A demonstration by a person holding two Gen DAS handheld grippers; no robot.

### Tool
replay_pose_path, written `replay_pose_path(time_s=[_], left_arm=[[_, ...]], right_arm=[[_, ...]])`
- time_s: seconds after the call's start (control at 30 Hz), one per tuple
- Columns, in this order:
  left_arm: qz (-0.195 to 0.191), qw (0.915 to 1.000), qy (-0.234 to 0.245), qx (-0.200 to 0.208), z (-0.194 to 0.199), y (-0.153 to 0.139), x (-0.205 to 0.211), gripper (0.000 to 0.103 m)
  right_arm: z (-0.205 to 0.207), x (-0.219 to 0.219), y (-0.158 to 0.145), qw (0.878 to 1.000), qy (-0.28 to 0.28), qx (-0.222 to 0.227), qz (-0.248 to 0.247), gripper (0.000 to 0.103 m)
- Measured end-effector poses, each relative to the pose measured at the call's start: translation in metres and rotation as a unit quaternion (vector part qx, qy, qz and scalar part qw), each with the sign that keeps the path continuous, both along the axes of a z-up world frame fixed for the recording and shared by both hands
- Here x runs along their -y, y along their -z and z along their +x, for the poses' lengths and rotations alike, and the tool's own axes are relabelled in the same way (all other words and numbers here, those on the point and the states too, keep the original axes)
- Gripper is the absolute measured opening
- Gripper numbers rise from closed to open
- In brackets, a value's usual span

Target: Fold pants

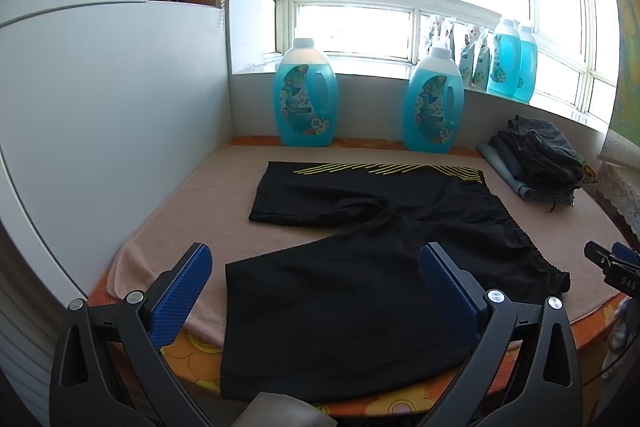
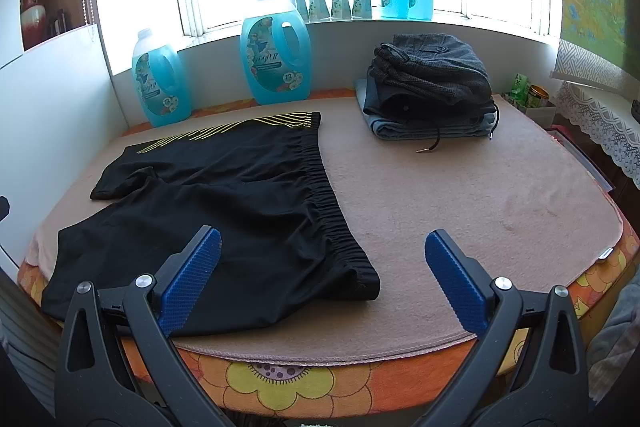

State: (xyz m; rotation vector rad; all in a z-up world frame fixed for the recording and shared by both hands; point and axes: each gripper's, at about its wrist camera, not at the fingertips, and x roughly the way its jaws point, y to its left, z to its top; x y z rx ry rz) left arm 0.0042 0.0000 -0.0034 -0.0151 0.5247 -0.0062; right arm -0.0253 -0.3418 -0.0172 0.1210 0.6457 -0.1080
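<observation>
Black shorts with yellow stripes lie spread flat on the pink blanket, legs to the left, elastic waistband to the right; they also show in the right wrist view. My left gripper is open and empty, hovering over the near leg's hem. My right gripper is open and empty, above the near waistband corner; its tip shows at the right edge of the left wrist view.
A stack of folded dark clothes sits at the back right. Blue detergent bottles stand along the back wall and window sill. A white panel borders the left side. The table's flowered edge is near me.
</observation>
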Motion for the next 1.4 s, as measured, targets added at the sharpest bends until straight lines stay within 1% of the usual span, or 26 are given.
replay_pose_path(time_s=[0.13, 1.1, 1.4], left_arm=[[-0.003, 1.0, 0.0, 0.0, -0.0001, -0.0004, -0.0014, 0.103], [0.003, 1.0, 0.001, -0.007, 0.0009, 0.0019, 0.0005, 0.103], [0.004, 1.0, 0.003, -0.008, 0.0023, 0.0058, -0.002, 0.103]], right_arm=[[0.0003, -0.0059, 0.0025, 1.0, -0.001, -0.001, 0.0, 0.103], [0.0003, -0.0069, 0.0043, 1.0, -0.001, -0.004, 0.0, 0.103], [-0.0028, -0.0086, 0.0065, 1.0, -0.004, 0.006, -0.004, 0.103]])
